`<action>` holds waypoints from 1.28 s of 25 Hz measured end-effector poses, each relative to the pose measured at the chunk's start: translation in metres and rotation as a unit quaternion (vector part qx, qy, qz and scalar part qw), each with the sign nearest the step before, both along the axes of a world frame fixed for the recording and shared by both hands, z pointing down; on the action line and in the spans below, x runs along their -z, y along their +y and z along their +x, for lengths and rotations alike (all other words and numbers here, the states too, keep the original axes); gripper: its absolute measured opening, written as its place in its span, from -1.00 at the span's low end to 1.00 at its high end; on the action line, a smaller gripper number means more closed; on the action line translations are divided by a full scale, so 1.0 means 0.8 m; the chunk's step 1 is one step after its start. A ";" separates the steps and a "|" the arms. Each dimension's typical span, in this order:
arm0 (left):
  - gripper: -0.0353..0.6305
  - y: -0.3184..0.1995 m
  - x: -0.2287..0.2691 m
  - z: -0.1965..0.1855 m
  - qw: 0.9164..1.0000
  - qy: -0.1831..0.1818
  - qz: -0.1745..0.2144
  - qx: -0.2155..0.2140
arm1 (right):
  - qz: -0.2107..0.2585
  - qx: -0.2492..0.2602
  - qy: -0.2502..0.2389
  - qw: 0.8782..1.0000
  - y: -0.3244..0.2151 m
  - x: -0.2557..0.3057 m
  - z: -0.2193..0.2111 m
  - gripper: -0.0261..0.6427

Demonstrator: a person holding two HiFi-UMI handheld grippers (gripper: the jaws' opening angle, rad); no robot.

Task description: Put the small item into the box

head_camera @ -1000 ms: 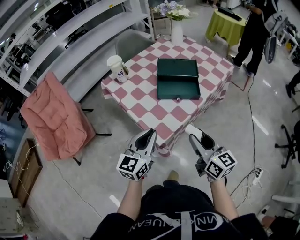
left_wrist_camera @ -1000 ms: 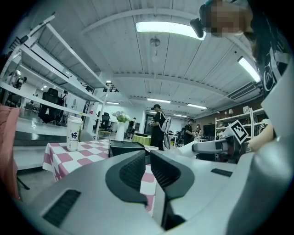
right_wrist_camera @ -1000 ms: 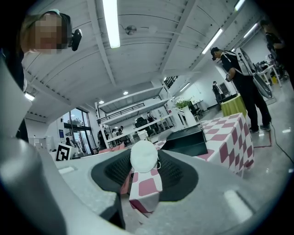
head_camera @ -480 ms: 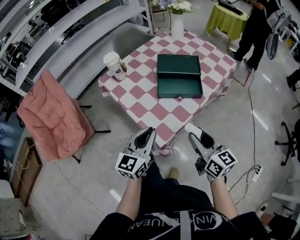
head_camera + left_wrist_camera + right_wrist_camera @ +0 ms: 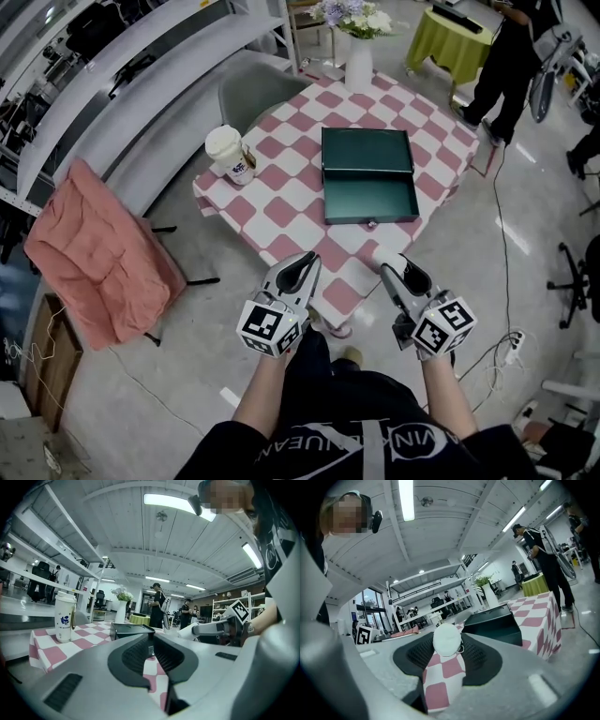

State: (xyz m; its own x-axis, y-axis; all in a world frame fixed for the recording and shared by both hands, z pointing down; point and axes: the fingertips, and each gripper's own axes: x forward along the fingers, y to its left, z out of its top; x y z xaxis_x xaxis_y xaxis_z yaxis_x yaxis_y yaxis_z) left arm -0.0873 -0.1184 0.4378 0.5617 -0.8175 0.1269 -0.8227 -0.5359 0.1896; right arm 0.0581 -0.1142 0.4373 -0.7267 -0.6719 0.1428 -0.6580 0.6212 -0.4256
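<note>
Now | head view: green box [image 5: 371,199] open on checkered surface [image 5: 281,208], well ahead | left gripper view: left gripper [image 5: 151,644] jaws together, empty | right gripper view: right gripper [image 5: 447,649] jaws clamp white round item [image 5: 446,637]; best carried level over box, released low

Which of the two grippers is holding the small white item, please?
The right gripper: a small white round item sits clamped between its jaws. The left gripper has its jaws together with nothing between them.
</note>
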 end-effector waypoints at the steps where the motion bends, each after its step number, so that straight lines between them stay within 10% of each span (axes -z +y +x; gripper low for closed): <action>1: -0.79 -0.009 -0.001 -0.002 1.000 0.000 0.000 -0.005 | -0.001 -0.005 0.000 1.000 -0.008 0.000 -0.003 -0.40; 22: -0.79 -0.131 -0.028 -0.023 0.995 0.007 -0.021 -0.097 | -0.019 -0.091 0.034 0.995 -0.105 -0.018 -0.044 -0.40; 32: -0.79 -0.157 -0.043 -0.013 0.995 0.011 -0.035 -0.090 | -0.033 -0.055 0.072 0.995 -0.142 -0.031 -0.058 -0.40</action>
State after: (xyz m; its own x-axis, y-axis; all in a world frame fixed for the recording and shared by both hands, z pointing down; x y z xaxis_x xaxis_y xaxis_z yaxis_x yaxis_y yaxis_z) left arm -0.0979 -0.2437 0.4725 0.7010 -0.6933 0.1671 -0.7104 -0.6585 0.2483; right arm 0.0121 -0.2279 0.4622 -0.6185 -0.7317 0.2864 -0.7772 0.5160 -0.3602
